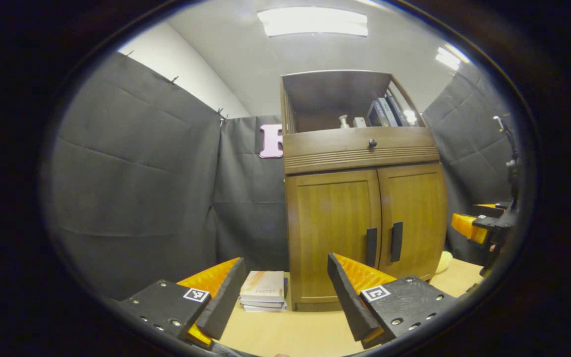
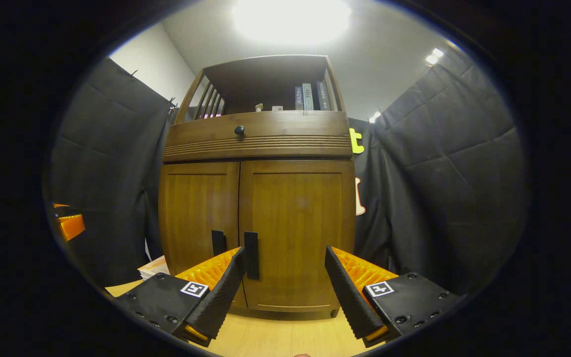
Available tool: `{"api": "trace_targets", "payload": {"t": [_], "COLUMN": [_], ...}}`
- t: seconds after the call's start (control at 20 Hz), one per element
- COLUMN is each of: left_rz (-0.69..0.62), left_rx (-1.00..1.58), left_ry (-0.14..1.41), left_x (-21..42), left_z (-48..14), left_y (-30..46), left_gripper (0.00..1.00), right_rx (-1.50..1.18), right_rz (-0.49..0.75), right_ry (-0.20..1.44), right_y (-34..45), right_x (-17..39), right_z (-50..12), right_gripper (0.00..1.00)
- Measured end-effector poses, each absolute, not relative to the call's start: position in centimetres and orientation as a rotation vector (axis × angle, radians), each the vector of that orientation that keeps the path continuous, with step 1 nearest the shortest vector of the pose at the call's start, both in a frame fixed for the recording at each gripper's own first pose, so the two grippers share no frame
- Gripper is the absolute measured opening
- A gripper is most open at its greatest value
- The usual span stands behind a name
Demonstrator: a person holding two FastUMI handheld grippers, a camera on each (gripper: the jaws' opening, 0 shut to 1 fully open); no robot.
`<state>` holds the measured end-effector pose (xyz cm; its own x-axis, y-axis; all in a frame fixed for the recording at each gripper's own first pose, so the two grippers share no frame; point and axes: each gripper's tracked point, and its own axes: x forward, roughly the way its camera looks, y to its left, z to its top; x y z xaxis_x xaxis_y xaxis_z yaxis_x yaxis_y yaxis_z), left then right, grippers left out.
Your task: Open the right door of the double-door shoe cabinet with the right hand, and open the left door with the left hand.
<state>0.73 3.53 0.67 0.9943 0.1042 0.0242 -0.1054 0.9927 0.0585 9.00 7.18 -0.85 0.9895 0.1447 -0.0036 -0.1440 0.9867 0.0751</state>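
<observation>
right gripper view shows the right gripper (image 2: 285, 282) with its two fingers spread wide and nothing between them. it hangs in front of the shoe cabinet (image 2: 258, 198), low and near the right door (image 2: 298, 233). the right door's black handle (image 2: 251, 255) stands just beside the tip of one finger (image 2: 223, 292), not between the two, so it looks like the grip has not begun. both doors are shut. to do this step well, the gripper should slide over until the handle sits in the middle of the gap, then close softly on it and pull in a curve, the way the door swings, not straight back. in the left gripper view the left gripper (image 1: 285, 292) is spread wide too and holds nothing. it is farther back from the cabinet, over the light wooden table (image 1: 290, 332). the left door (image 1: 335, 233) and its black handle (image 1: 371, 247) are ahead, above one finger. a small stack of books (image 1: 264, 290) lies on the table just beside the cabinet's left side, so that hand should stay clear of it. up top are a drawer with a round knob (image 2: 239, 130) and an open shelf with books.
</observation>
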Motion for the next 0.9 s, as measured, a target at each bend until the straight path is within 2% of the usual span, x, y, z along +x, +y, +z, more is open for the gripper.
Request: {"api": "trace_targets", "payload": {"t": [0.45, 0.5, 0.75, 0.8, 0.9], "left_rz": [0.191, 0.204, 0.255, 0.264, 0.282], "left_rx": [0.074, 0.079, 0.097, 0.099, 0.103], "left_ry": [-0.022, -0.021, -0.022, -0.019, -0.013], "left_x": [-1.9, -2.1, -3.8, -4.0, -4.6], "left_z": [0.6, 0.7, 0.8, 0.8, 0.6], "left_y": [6.7, 7.3, 9.4, 9.8, 10.6], "left_gripper": [0.96, 0.96, 0.95, 0.95, 0.95], "right_rx": [0.105, 0.115, 0.115, 0.108, 0.101], "right_rz": [0.257, 0.258, 0.238, 0.232, 0.224], "right_ry": [-0.026, -0.028, -0.014, -0.008, 0.010], "right_y": [13.0, 13.4, 14.6, 14.9, 15.2], "right_x": [15.2, 15.8, 19.7, 20.4, 21.8], "right_z": [-0.4, -0.5, -2.0, -2.5, -3.5], "right_gripper": [0.99, 0.97, 0.99, 0.96, 0.99]}}
